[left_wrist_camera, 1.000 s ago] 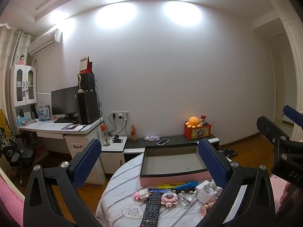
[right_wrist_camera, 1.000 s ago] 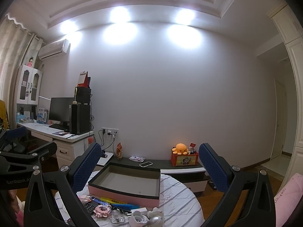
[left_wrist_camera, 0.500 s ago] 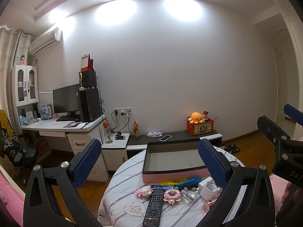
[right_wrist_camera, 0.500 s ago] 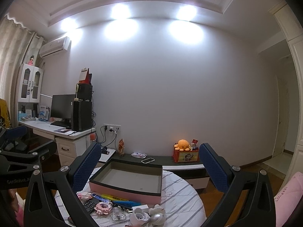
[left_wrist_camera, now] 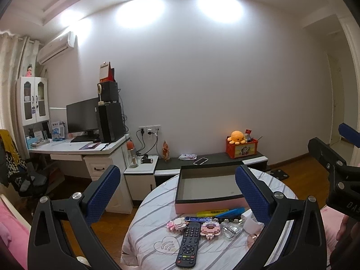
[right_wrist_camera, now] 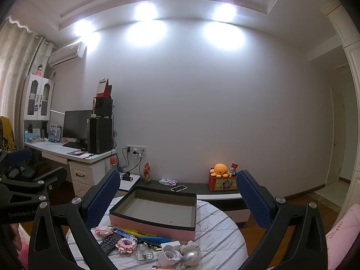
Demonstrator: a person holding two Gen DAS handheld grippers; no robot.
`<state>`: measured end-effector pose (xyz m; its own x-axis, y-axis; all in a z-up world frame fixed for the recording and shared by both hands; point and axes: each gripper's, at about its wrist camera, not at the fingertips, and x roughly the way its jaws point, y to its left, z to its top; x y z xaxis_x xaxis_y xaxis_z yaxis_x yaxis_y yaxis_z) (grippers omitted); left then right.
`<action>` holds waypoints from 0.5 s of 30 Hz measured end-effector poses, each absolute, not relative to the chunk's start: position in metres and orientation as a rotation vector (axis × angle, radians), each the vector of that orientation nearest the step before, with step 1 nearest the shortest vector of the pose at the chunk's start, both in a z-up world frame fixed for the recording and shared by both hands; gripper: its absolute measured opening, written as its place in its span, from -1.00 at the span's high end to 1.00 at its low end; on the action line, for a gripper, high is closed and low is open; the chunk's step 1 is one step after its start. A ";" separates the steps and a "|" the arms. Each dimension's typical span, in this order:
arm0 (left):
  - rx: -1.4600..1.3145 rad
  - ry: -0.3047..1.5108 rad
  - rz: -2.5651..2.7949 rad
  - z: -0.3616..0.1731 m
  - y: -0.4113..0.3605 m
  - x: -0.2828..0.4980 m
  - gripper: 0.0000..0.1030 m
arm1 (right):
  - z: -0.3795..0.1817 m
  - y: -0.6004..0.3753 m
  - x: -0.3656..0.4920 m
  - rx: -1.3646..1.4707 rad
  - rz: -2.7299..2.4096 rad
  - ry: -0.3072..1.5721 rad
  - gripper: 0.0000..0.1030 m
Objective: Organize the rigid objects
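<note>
A pink box (left_wrist_camera: 209,205) with a dark empty inside sits on the round striped table (left_wrist_camera: 157,229); it also shows in the right wrist view (right_wrist_camera: 153,223). In front of it lie a black remote (left_wrist_camera: 189,244), pink block toys (left_wrist_camera: 210,229), a yellow marker (left_wrist_camera: 211,213), a blue pen (left_wrist_camera: 231,212), a clear case (right_wrist_camera: 144,252) and white round things (right_wrist_camera: 177,253). My left gripper (left_wrist_camera: 177,180) is open and empty, held above the table's near edge. My right gripper (right_wrist_camera: 177,184) is open and empty, above the items.
A white desk (left_wrist_camera: 85,150) with a monitor and speakers stands at the left. A low dark cabinet (left_wrist_camera: 209,159) holds a phone and an orange plush on a red box (left_wrist_camera: 241,149). A pink bed edge (right_wrist_camera: 342,234) lies to the right.
Both views have tilted slightly down and the table items sit higher in frame. Both grippers stay open and empty.
</note>
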<state>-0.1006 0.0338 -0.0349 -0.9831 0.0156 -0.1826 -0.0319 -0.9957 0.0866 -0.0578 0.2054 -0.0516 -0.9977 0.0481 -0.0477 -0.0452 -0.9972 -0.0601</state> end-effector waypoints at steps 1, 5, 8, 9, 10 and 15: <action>-0.286 0.135 3.103 -0.035 0.033 -0.101 -1.00 | -0.052 0.205 -0.058 -0.076 3.096 -0.097 -1.00; -0.308 0.132 3.102 -0.040 0.028 -0.102 -1.00 | -0.057 0.205 -0.061 -0.064 3.115 -0.103 -1.00; -0.348 0.128 3.096 -0.047 0.024 -0.107 -1.00 | -0.063 0.211 -0.063 -0.062 3.173 -0.030 -1.00; -0.369 0.123 3.090 -0.051 0.022 -0.111 -1.00 | -0.065 0.213 -0.064 -0.070 3.186 -0.011 -1.00; -0.392 0.115 3.084 -0.054 0.021 -0.114 -1.00 | -0.069 0.216 -0.068 -0.084 3.202 0.019 -1.00; -0.556 0.091 3.048 -0.084 0.013 -0.137 -1.00 | -0.094 0.229 -0.094 -0.287 3.218 0.142 -1.00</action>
<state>-0.1370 0.0131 -0.0842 -0.9347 0.0306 -0.3541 -0.0517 -0.9974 0.0503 -0.0938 0.2291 -0.0943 -0.9800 -0.0992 -0.1723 0.0837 -0.9919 0.0951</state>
